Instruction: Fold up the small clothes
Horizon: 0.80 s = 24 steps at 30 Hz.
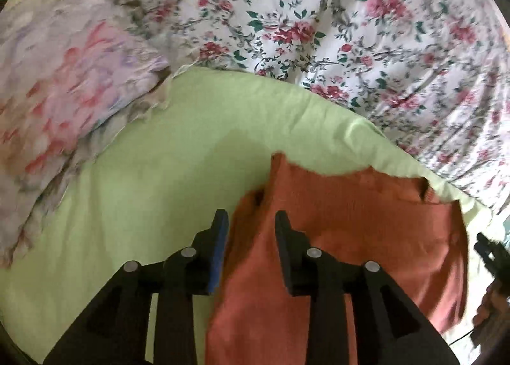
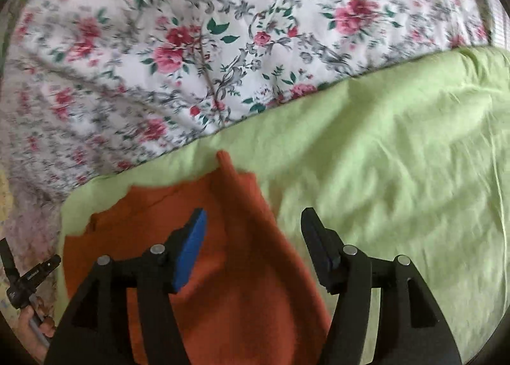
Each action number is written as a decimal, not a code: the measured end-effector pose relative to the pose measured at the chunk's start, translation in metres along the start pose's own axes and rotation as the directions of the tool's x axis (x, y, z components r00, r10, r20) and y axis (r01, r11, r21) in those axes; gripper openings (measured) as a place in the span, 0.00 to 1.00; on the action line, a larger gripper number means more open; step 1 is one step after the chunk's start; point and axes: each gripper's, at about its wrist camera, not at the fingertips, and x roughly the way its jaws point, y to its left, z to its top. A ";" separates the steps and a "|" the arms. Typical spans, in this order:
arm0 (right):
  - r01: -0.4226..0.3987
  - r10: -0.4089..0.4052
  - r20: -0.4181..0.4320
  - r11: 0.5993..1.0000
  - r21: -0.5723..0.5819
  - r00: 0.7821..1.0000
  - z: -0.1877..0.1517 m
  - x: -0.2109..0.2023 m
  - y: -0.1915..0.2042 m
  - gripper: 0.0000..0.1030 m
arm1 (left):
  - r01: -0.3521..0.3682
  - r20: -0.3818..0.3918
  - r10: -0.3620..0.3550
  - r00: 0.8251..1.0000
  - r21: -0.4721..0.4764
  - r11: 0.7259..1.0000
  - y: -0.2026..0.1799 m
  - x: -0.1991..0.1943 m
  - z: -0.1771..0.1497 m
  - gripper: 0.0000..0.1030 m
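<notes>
Left wrist view cuts off the rust-orange garment behind the left claw.

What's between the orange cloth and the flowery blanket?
Only a bare strip of the green sheet separates the orange cloth from the flowery blanket. Both wrist views show it.

The rust-orange garment runs off the lower frame edge in both views, its near hem unseen. Motion blur smears the floral bedding pattern. The green sheet is cut by the right edge
</notes>
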 end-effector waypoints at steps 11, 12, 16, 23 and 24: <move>-0.134 0.139 -0.114 0.990 0.044 0.984 -0.088 -0.033 0.011 0.61 | 0.129 -0.115 -0.140 0.984 -0.094 0.987 -0.008 -0.076 -0.102 0.31; -0.127 0.131 -0.135 0.991 0.037 0.982 -0.093 -0.036 0.003 0.61 | 0.129 -0.129 -0.142 0.981 -0.101 0.987 -0.009 -0.081 -0.115 0.31; -0.064 0.080 -0.162 0.993 0.101 0.984 -0.102 -0.037 -0.013 0.61 | 0.142 -0.155 -0.160 0.975 -0.121 0.982 -0.012 -0.092 -0.143 0.34; -0.049 0.069 -0.146 0.989 0.141 0.987 -0.107 -0.072 -0.032 0.61 | 0.157 -0.171 -0.192 0.966 -0.201 0.967 -0.018 -0.105 -0.173 0.45; -0.053 0.073 -0.145 0.989 0.139 0.987 -0.108 -0.075 -0.031 0.61 | 0.161 -0.174 -0.200 0.964 -0.215 0.963 -0.018 -0.105 -0.175 0.47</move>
